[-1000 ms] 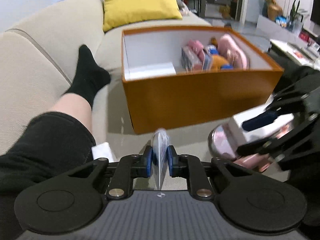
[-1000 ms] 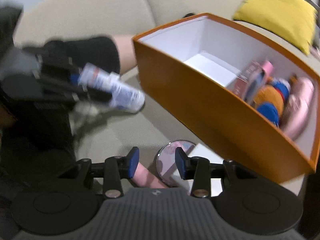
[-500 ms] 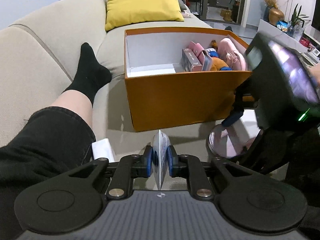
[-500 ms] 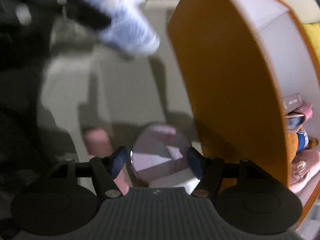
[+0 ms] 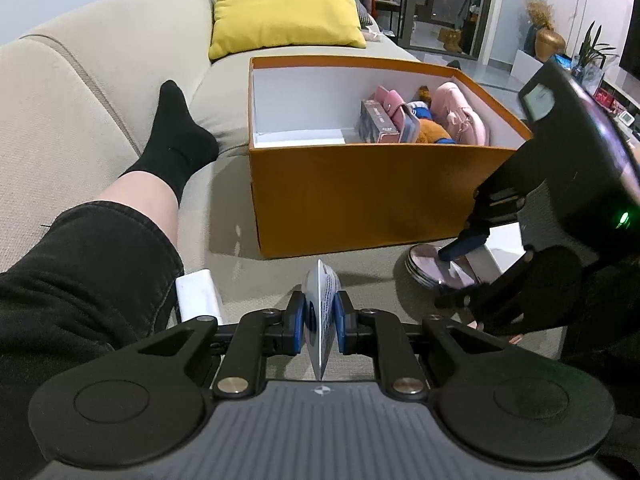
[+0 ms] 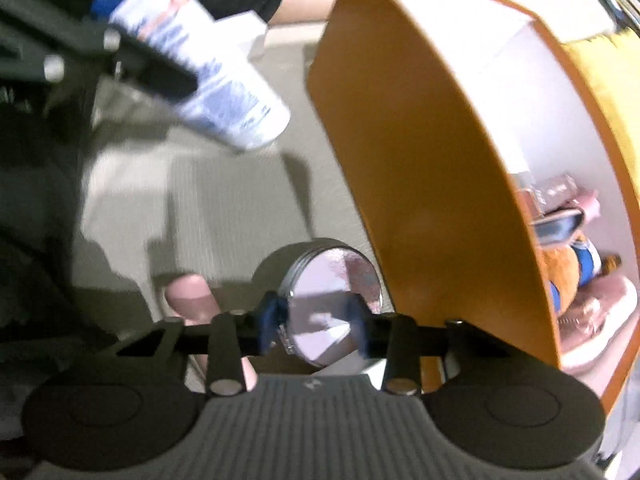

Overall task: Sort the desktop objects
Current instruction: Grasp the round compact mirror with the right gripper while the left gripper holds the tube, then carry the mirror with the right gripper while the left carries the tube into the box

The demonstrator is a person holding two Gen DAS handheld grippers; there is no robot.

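Right tool (image 6: 316, 322) lowered, closing astride mirror (image 6: 332, 304)

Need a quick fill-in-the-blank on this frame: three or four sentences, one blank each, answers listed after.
1. The left gripper is shut on a flat blue-and-white ____.
2. The right gripper, jaws closing, straddles a round ____ lying on the sofa.
3. The box beside the mirror is ____ on the outside.
4. The cushion behind the box is ____.

Missing words: packet; mirror; orange; yellow
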